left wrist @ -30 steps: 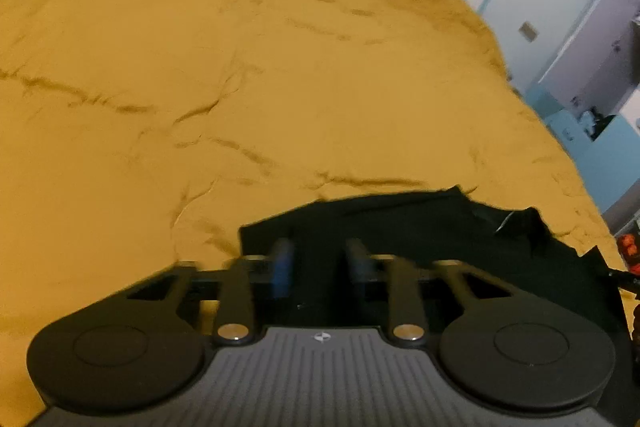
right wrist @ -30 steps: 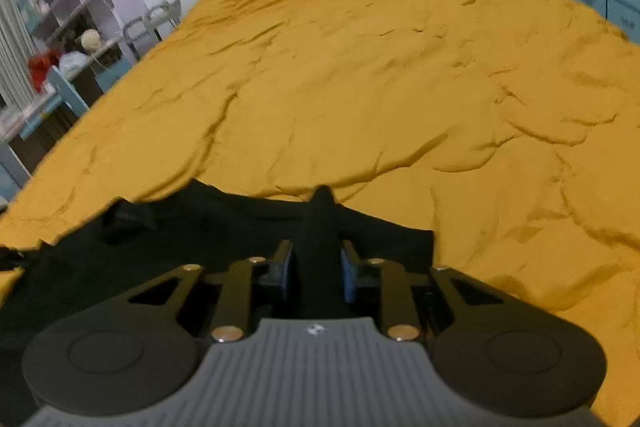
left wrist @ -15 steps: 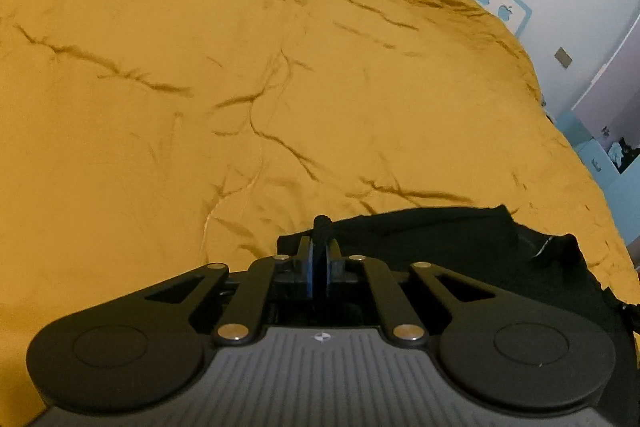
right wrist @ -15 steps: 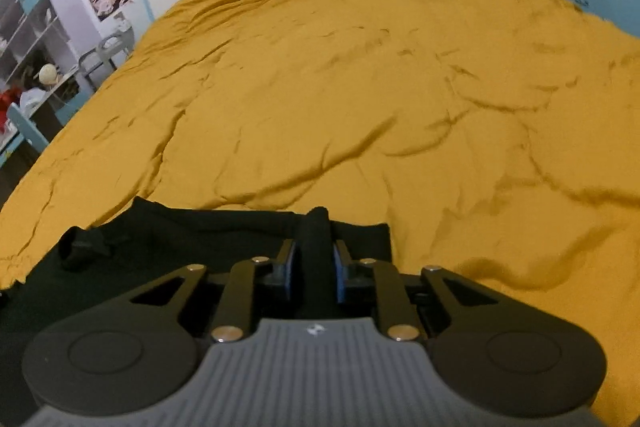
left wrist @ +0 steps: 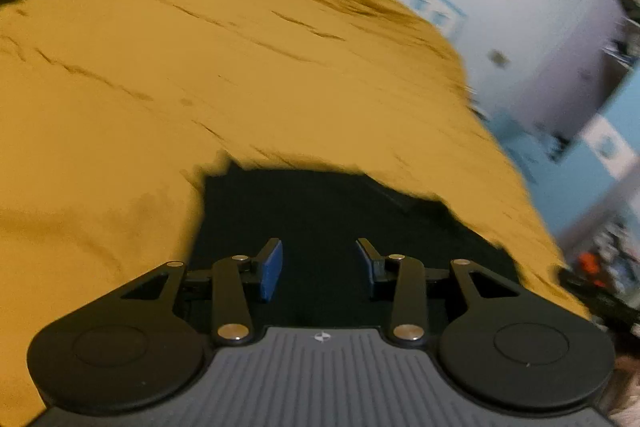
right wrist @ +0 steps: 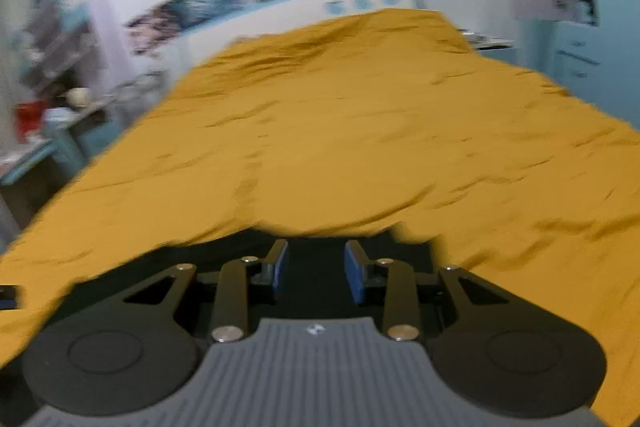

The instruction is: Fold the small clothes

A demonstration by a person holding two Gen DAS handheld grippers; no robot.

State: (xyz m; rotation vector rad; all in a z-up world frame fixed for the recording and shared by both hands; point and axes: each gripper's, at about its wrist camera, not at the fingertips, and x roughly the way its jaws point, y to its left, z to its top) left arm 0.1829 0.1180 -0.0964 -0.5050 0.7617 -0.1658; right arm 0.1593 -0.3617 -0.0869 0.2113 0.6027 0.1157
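Left wrist: left gripper (left wrist: 319, 269) was pinching the black garment (left wrist: 320, 211) a moment ago, now its jaws are opening, nothing between them, cloth at 12 o'clock on the yellow bedspread (left wrist: 200, 87). Right wrist: right gripper (right wrist: 316, 269) also opening, empty, garment (right wrist: 316, 247) just beyond at 12. Looks like this fold's been dropped.

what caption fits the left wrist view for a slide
Left gripper, jaws opening and empty, above a black cloth garment lying on a wrinkled mustard-yellow bedspread.

No words or numbers can be read in either view. A small white emblem is moulded on each ribbed grey gripper housing (left wrist: 322, 367) (right wrist: 316, 367), and blurred blue apple-shaped signs are seen on the white blue-edged headboard (right wrist: 362, 3).
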